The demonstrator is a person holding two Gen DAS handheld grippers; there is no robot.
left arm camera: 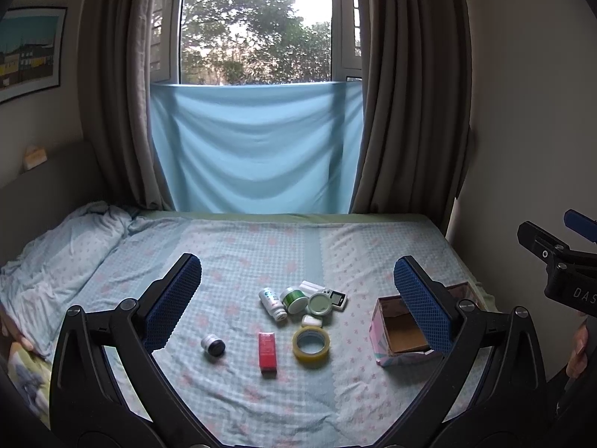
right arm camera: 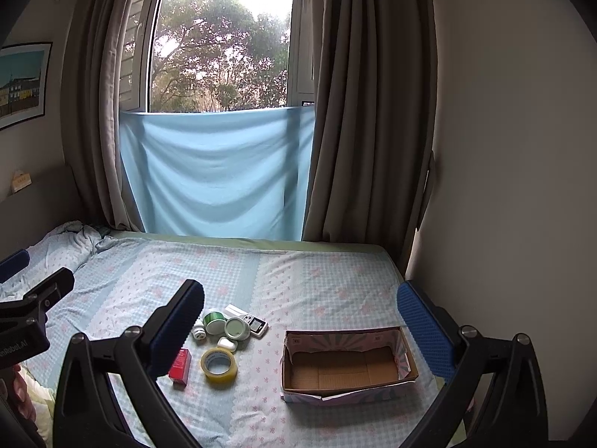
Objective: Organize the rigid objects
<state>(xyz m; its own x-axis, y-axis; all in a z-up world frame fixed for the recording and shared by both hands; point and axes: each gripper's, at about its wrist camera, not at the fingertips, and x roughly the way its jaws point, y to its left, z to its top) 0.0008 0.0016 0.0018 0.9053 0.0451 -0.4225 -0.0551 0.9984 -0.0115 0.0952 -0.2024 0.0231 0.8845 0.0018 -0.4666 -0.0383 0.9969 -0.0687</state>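
Observation:
Small items lie grouped on the bed: a yellow tape roll (left arm camera: 310, 342) (right arm camera: 219, 363), a red box (left arm camera: 267, 351) (right arm camera: 180, 366), a small silver jar (left arm camera: 213, 344), a white bottle (left arm camera: 272, 302) on its side, a green spool (left arm camera: 293, 298) (right arm camera: 213, 320), a pale green lid (left arm camera: 319, 304) (right arm camera: 237, 328), a white case (left arm camera: 311, 321) (right arm camera: 227, 344) and a small scale (left arm camera: 335, 298) (right arm camera: 258, 325). An empty cardboard box (left arm camera: 401, 330) (right arm camera: 347, 366) sits to their right. My left gripper (left arm camera: 298, 298) hovers open above the items. My right gripper (right arm camera: 298, 321) hangs open over the box, holding nothing.
The bed (left arm camera: 261, 246) has a checked blue sheet, with a rumpled quilt (left arm camera: 56, 246) at the left. Grey curtains (left arm camera: 410, 93) and a blue cloth (left arm camera: 253, 149) hang at the window behind. A wall (right arm camera: 503, 149) borders the bed's right side.

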